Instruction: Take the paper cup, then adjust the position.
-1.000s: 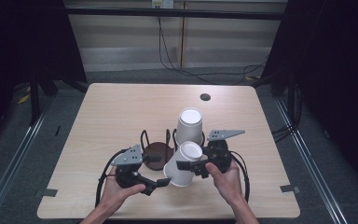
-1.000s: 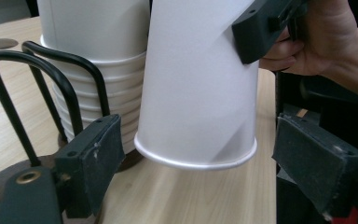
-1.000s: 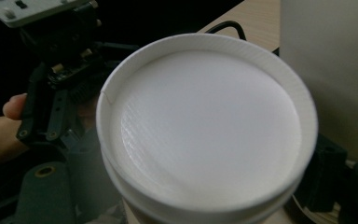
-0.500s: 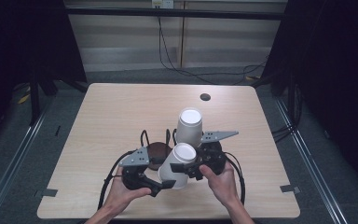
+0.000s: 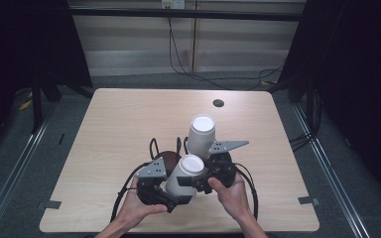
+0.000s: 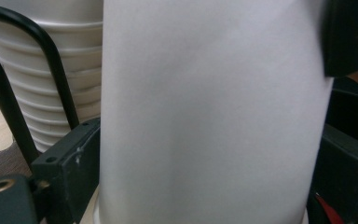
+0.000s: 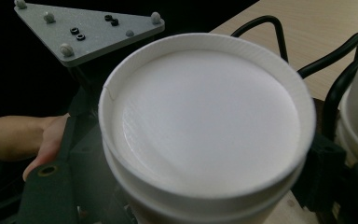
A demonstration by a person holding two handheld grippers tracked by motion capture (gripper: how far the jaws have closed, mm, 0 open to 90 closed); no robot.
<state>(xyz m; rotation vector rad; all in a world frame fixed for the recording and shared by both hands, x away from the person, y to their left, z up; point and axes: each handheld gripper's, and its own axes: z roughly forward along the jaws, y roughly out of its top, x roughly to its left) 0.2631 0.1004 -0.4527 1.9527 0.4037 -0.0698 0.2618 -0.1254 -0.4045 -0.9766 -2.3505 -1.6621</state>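
Left hand-held gripper [image 5: 171, 198], lower centre of high view: jaws clamped on white cup [image 5: 183, 174], held inverted and tilted above surface [image 5: 114, 124]. Right hand-held gripper [image 5: 201, 181] just right, jaws gripping same cup. Cup stack [image 5: 201, 135] stands behind, centre frame, beside black cable [image 5: 153, 146].

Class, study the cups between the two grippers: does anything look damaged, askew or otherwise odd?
One thing stands out. The white cup held upside down between the grippers has a small split in the rim of its base, at the left in the right gripper view. It also leans, unlike the upright stack of cups behind it. Nothing looks spilled.
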